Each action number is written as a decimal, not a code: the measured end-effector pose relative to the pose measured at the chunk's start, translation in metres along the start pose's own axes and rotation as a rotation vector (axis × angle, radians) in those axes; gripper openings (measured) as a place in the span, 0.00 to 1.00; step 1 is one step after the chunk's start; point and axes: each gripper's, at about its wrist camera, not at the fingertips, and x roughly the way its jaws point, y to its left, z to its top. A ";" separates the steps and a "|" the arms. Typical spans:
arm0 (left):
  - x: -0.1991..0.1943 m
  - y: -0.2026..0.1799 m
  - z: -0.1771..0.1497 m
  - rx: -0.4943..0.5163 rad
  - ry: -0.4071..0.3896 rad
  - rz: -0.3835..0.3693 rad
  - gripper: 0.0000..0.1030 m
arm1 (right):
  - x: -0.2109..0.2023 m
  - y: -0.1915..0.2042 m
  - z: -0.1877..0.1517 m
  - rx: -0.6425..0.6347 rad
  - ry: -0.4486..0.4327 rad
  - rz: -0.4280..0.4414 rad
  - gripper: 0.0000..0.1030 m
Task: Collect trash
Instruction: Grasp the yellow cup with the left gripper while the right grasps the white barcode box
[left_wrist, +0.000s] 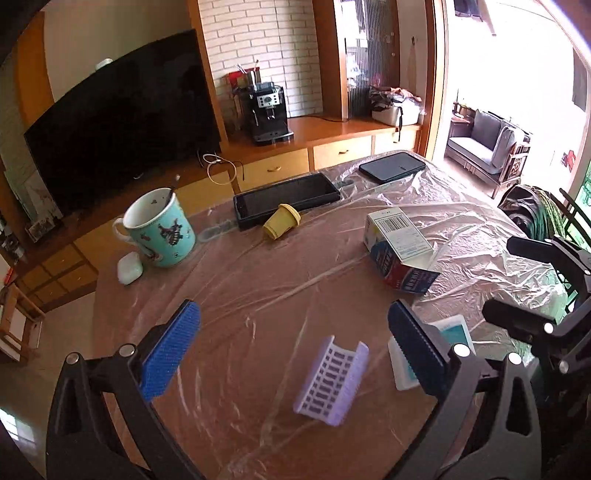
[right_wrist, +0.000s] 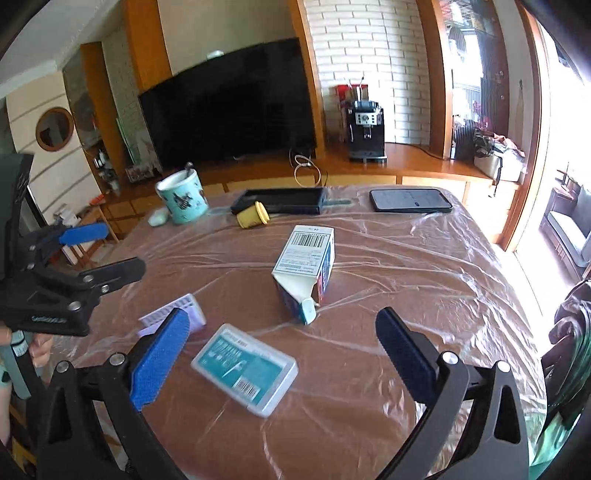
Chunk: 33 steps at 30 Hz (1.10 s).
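On the far left sits one white earbud case (left_wrist: 130, 268), smooth and rounded, touching one teal ceramic mug (left_wrist: 159, 226) with a spoon standing in it. Next come two phones: a black slab (left_wrist: 286, 200) in a case, and further right a second glossy one (left_wrist: 392, 167) near the far edge. One yellow plastic cup (left_wrist: 280, 220) lies on its side against the first phone. The table (left_wrist: 258, 295) is brown under crinkled clear film.

Trash now: one lilac slotted plastic tray (left_wrist: 330, 380), open-ended, lies between the fingers of the left gripper (left_wrist: 291, 350), untouched; those ribbed blue pads stand wide apart, nothing gripped. One torn cardboard box (right_wrist: 304, 271), white and blue with a barcode, lies mid-table, flap open. One flat clear plastic case (right_wrist: 244, 374) with a teal label lies below the right gripper (right_wrist: 282, 354), whose jaws also gape wide and empty. A fingertip (right_wrist: 40, 352) shows at that view's left edge.
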 end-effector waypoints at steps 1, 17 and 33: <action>0.010 0.002 0.004 -0.013 0.020 -0.013 0.99 | 0.006 -0.001 0.001 0.002 0.013 -0.008 0.96; 0.134 0.030 0.065 -0.137 0.161 -0.049 0.84 | 0.094 -0.005 0.033 0.017 0.116 -0.049 0.96; 0.170 0.029 0.076 -0.169 0.192 -0.090 0.69 | 0.120 -0.008 0.037 0.040 0.150 -0.028 0.89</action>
